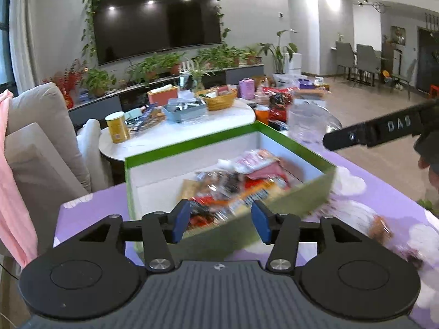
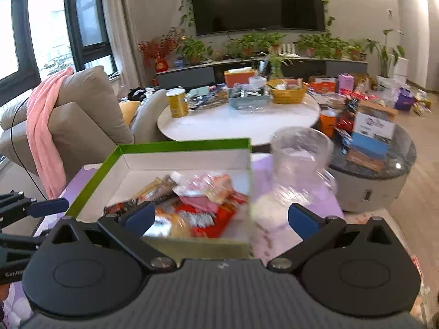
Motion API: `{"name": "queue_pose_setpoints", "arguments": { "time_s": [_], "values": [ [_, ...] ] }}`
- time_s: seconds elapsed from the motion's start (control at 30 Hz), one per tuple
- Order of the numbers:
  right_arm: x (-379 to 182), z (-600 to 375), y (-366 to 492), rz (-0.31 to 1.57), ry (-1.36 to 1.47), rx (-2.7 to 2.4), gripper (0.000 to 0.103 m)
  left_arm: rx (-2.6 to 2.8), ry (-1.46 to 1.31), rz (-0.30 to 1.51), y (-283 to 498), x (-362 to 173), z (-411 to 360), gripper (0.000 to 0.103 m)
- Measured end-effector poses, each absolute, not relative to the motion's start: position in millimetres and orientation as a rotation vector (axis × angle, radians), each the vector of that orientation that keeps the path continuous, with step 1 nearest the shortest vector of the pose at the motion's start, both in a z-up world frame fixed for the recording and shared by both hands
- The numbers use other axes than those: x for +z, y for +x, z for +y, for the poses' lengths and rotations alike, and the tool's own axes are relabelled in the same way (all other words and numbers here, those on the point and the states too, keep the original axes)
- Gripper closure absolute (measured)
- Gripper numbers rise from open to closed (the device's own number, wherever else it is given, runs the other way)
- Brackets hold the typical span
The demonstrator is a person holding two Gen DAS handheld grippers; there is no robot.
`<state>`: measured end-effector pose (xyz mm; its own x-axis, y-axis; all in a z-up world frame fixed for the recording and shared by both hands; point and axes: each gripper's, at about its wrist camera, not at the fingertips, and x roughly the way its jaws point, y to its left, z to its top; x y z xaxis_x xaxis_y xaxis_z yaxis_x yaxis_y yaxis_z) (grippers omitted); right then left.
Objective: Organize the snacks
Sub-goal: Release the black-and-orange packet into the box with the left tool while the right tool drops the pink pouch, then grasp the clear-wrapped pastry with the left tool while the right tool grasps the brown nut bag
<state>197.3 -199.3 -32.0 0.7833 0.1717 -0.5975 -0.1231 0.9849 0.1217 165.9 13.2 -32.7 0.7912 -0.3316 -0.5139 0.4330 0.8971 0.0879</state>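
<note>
A green box with a white inside [image 1: 192, 148] [image 2: 178, 145] stands on the purple tablecloth and holds several wrapped snacks [image 1: 241, 178] [image 2: 203, 200]. My left gripper [image 1: 221, 220] is open and empty, its blue pads just above the box's near wall. My right gripper [image 2: 219, 219] is wide open and empty, over the box's near right corner. The right gripper's black finger shows in the left wrist view [image 1: 365, 134]. The left gripper's blue fingertip shows at the left of the right wrist view [image 2: 49, 207]. A loose snack [image 1: 380, 226] lies on the cloth right of the box.
A clear plastic jar [image 1: 304, 123] [image 2: 300, 161] stands just right of the box's far corner. Behind are a white round table [image 2: 236, 120] with a yellow can [image 2: 177, 102], baskets and clutter, a beige sofa [image 2: 82, 115] with a pink cloth, and a dark round side table [image 2: 384, 161].
</note>
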Motion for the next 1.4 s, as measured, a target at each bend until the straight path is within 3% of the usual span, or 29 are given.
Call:
{"name": "queue_pose_setpoints", "arguments": {
  "time_s": [0.4, 0.63, 1.4],
  "values": [
    [-79, -205, 134, 0.789, 0.069, 0.145, 0.026, -0.443, 0.236, 0.587, 119, -66, -22, 0.050],
    [-92, -205, 132, 0.818, 0.058, 0.156, 0.026, -0.508, 0.277, 0.637, 112, -83, -33, 0.045],
    [-120, -210, 145, 0.878, 0.081, 0.171, 0.026, -0.498, 0.273, 0.706, 131, -112, -46, 0.045]
  ]
}}
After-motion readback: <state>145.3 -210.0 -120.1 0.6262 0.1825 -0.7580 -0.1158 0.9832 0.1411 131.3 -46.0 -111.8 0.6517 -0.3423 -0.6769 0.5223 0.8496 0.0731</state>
